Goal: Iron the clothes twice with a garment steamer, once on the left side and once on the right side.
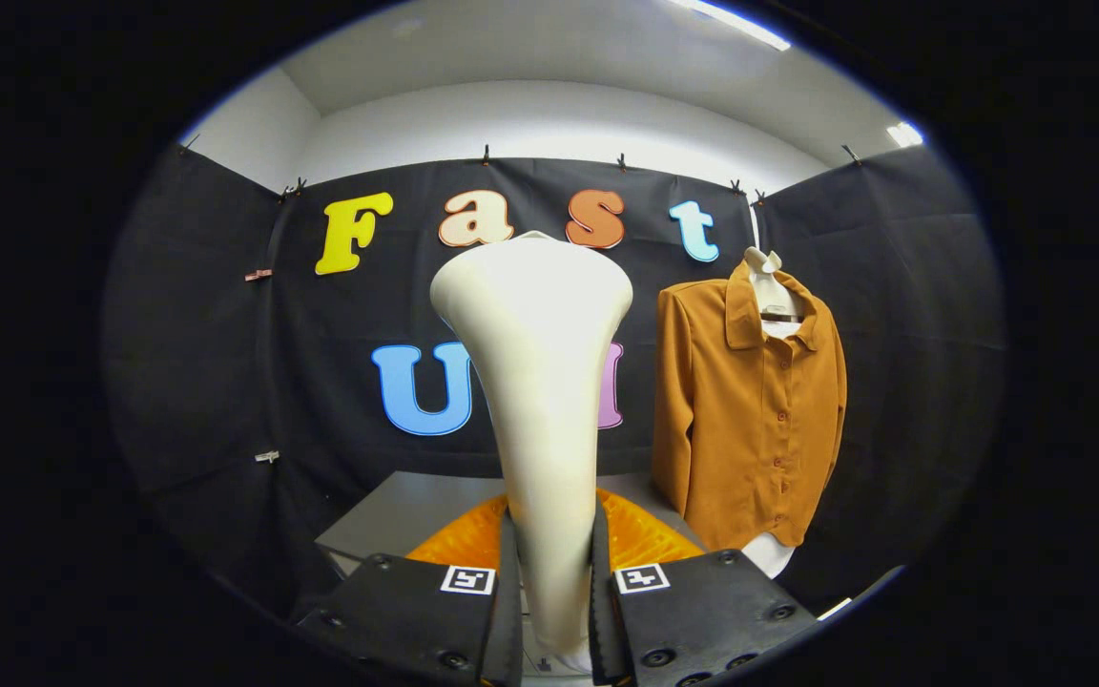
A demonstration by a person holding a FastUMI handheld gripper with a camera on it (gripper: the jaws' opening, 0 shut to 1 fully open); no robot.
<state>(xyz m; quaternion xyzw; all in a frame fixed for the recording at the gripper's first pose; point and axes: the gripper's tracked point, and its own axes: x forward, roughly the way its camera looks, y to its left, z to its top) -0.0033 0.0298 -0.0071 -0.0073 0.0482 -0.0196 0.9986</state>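
Note:
A cream-white garment steamer [538,382] rises upright between my fingers, its narrow handle pinched by both of them and its wide head flaring above. My gripper [554,582] is shut on that handle. Beyond the fingers and to the right, an orange-brown button shirt [750,410] hangs on a white mannequin torso [767,286] with a hanger at the neck. The steamer head is well apart from the shirt, to its left.
A grey table [416,510] lies just ahead of the fingers, with a translucent orange object [640,539] on it behind the steamer handle. Black cloth walls close the booth on all sides.

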